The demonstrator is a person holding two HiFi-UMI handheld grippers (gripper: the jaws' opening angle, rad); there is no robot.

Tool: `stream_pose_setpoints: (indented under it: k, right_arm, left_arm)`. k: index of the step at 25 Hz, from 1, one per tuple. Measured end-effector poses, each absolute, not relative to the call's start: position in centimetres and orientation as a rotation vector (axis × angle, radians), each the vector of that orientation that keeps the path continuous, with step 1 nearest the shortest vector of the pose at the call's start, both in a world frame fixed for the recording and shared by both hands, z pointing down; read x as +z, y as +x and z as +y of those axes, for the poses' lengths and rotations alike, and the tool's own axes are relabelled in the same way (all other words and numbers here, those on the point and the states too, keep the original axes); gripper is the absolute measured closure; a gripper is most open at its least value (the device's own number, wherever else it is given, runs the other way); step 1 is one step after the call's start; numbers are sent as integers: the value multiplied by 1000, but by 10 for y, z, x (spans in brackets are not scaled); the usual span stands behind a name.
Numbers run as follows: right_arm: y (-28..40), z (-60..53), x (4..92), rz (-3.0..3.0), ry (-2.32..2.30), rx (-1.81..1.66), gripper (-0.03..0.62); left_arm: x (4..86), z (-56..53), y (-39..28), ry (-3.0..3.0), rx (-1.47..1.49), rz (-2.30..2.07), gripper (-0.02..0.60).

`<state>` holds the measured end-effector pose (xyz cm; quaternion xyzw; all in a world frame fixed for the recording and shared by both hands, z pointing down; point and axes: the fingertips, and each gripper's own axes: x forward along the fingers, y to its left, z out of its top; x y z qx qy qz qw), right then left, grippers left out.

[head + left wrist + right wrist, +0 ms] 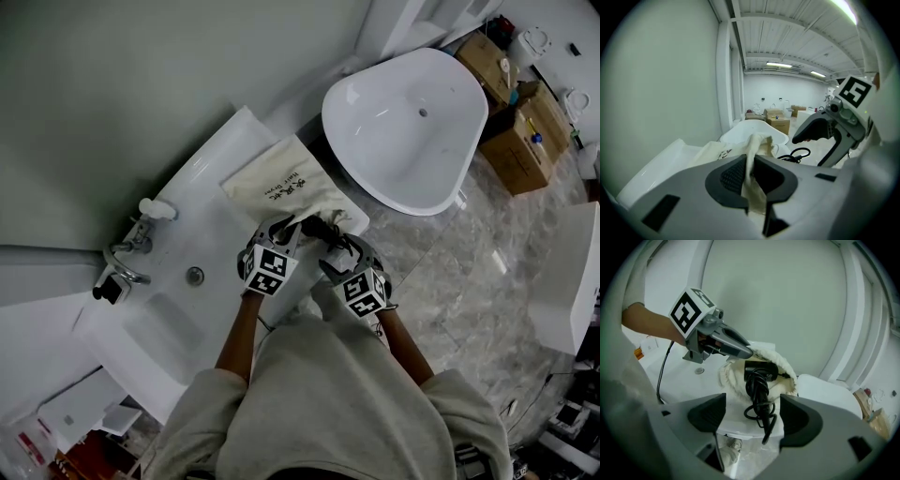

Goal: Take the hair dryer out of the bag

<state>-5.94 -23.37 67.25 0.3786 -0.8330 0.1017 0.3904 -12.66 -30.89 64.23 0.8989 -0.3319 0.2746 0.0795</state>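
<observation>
Hair dryer (760, 371) is lying in the bag's (281, 183) mouth, at its 5 o'clock end; left gripper (750, 168) is clamping the bag's cloth, right gripper (753, 416) is hanging wide open near the cord (757, 394).

A chrome faucet (127, 270) stands on the white counter (211, 164) near a round drain (194, 276). Beside the counter sits a large white basin (375, 131), with cardboard boxes (520, 145) close by on the marbled floor (469, 272).

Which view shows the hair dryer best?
Right gripper view: the hair dryer sits centred in the open bag, cord coiled in front. Head view shows it small; left gripper view catches only a cord loop.
</observation>
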Motion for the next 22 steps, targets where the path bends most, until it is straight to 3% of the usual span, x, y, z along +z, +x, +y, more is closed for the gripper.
stream_pose_setpoints:
  k: [22]
  right_arm:
    - [-116,-296,723,-2003,525,207,235]
  left_arm:
    - [644,-308,-134,2659,824,-1006,540]
